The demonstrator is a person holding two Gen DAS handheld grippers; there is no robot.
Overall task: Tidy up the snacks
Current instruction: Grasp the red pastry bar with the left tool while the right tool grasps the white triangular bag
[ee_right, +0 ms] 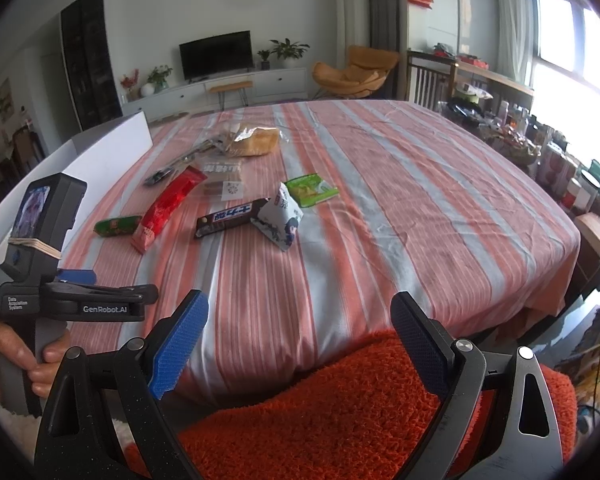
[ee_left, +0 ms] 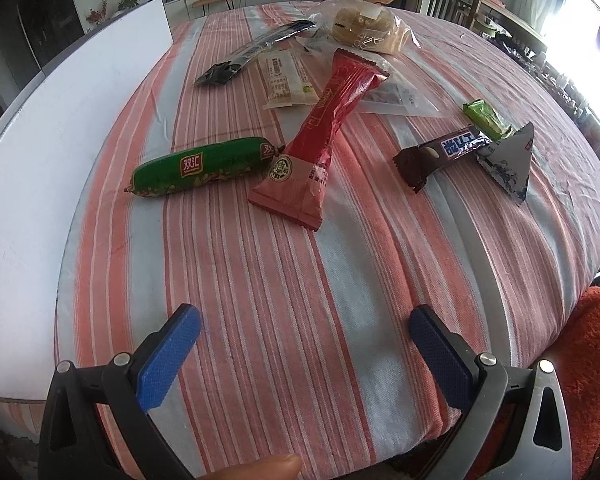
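Observation:
Snacks lie scattered on the striped tablecloth (ee_left: 260, 280). A green sausage (ee_left: 200, 168) lies left of a long red packet (ee_left: 324, 132). To the right sit a dark chocolate bar (ee_left: 444, 154), a silver-blue triangular pack (ee_left: 510, 164) and a small green packet (ee_left: 486, 118). Further back are a black stick pack (ee_left: 252, 50), a white wrapped bar (ee_left: 286, 78) and bagged bread (ee_left: 364, 28). My left gripper (ee_left: 304, 320) is open near the table's front edge, empty. My right gripper (ee_right: 300, 316) is open and empty above an orange fuzzy fabric (ee_right: 340, 412), short of the chocolate bar (ee_right: 232, 216).
A white board (ee_left: 60, 120) stands along the table's left side. The left gripper device (ee_right: 40, 280), held by a hand (ee_right: 4, 360), shows at the left of the right wrist view. Chairs, a TV cabinet and cluttered shelves surround the table.

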